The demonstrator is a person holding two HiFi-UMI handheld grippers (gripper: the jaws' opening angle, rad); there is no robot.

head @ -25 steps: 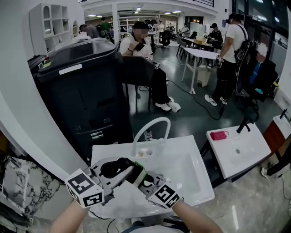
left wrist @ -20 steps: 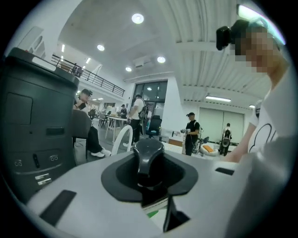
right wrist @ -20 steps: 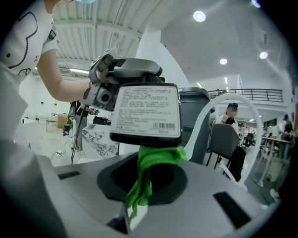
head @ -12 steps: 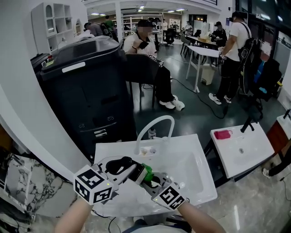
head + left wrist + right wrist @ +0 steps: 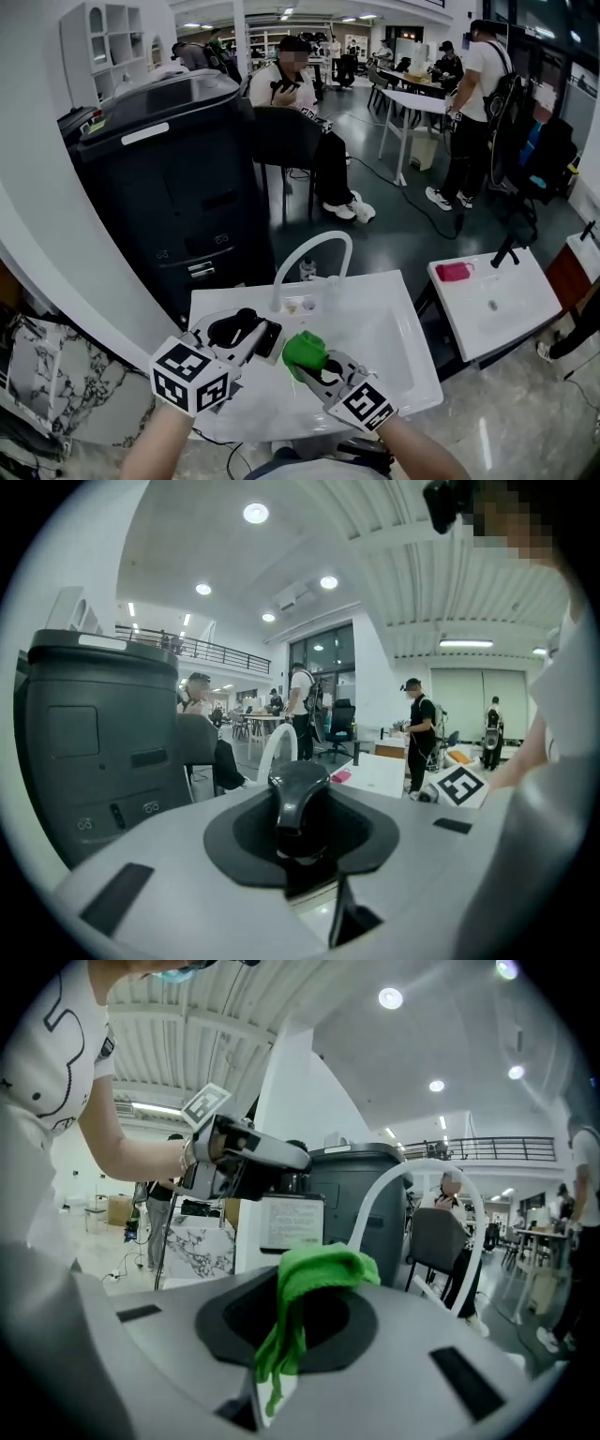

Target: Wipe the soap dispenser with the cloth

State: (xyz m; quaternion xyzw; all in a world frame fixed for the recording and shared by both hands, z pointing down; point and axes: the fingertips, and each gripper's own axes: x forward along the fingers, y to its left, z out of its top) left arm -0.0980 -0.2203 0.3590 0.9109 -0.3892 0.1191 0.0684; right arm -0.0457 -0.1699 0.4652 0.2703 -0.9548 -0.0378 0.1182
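Observation:
My left gripper (image 5: 255, 339) is shut on the black soap dispenser (image 5: 236, 329) and holds it over the left part of the white sink (image 5: 394, 328). In the left gripper view the dispenser's black pump head (image 5: 300, 799) stands upright between the jaws. My right gripper (image 5: 316, 364) is shut on a bunched green cloth (image 5: 304, 350), just right of the dispenser with a small gap between them. In the right gripper view the cloth (image 5: 314, 1279) droops over the jaws, and the left gripper (image 5: 246, 1159) shows beyond it at upper left.
A white arched faucet (image 5: 309, 262) rises at the back of the sink. A big black machine (image 5: 169, 169) stands behind at left. To the right is a second white sink (image 5: 497, 309) with a pink item (image 5: 453, 273). Several people sit and stand beyond.
The green cloth, pressed against the dispenser before, has pulled away to the right with my right gripper. My left gripper has sunk a little with the dispenser.

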